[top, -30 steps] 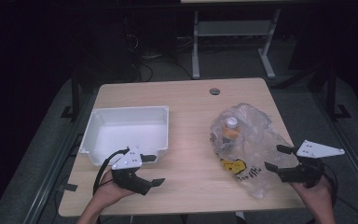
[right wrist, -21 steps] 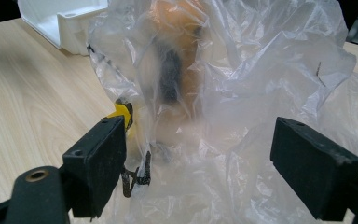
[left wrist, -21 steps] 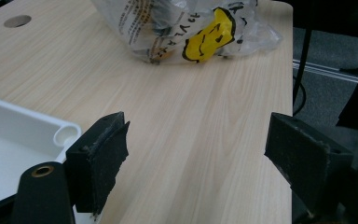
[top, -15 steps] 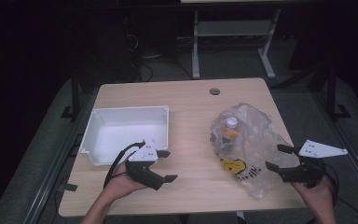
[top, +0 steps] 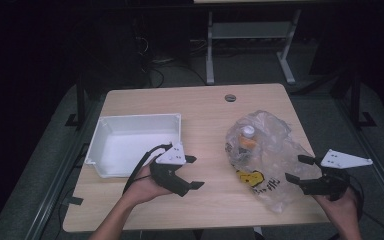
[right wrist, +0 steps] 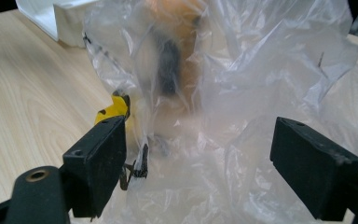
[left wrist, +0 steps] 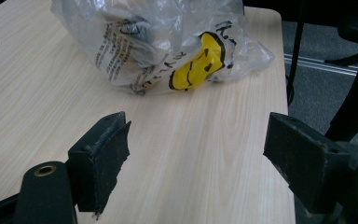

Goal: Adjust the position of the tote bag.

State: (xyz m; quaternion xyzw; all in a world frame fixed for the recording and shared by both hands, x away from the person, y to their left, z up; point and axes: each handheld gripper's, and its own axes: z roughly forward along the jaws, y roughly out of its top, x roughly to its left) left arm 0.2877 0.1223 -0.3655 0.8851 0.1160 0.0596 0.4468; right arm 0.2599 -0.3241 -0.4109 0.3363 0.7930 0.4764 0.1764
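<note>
A clear plastic bag (top: 267, 157) with a yellow smiley print lies on the right half of the wooden table (top: 205, 107). Inside it stands a bottle (top: 247, 137) with a white cap and orange contents. My right gripper (top: 300, 170) is open at the bag's near right edge, and the bag (right wrist: 242, 107) fills the space in front of its jaws. My left gripper (top: 192, 172) is open above bare table, left of the bag (left wrist: 168, 46), with nothing between its jaws.
An empty white bin (top: 135, 142) sits on the left of the table, just behind the left hand. A round cable hole (top: 230, 97) is near the table's far edge. Desk frames and cables stand on the dark floor beyond.
My left gripper has moved right and slightly forward across the table, from beside the bin's front toward the bag. The right gripper and bag have stayed put.
</note>
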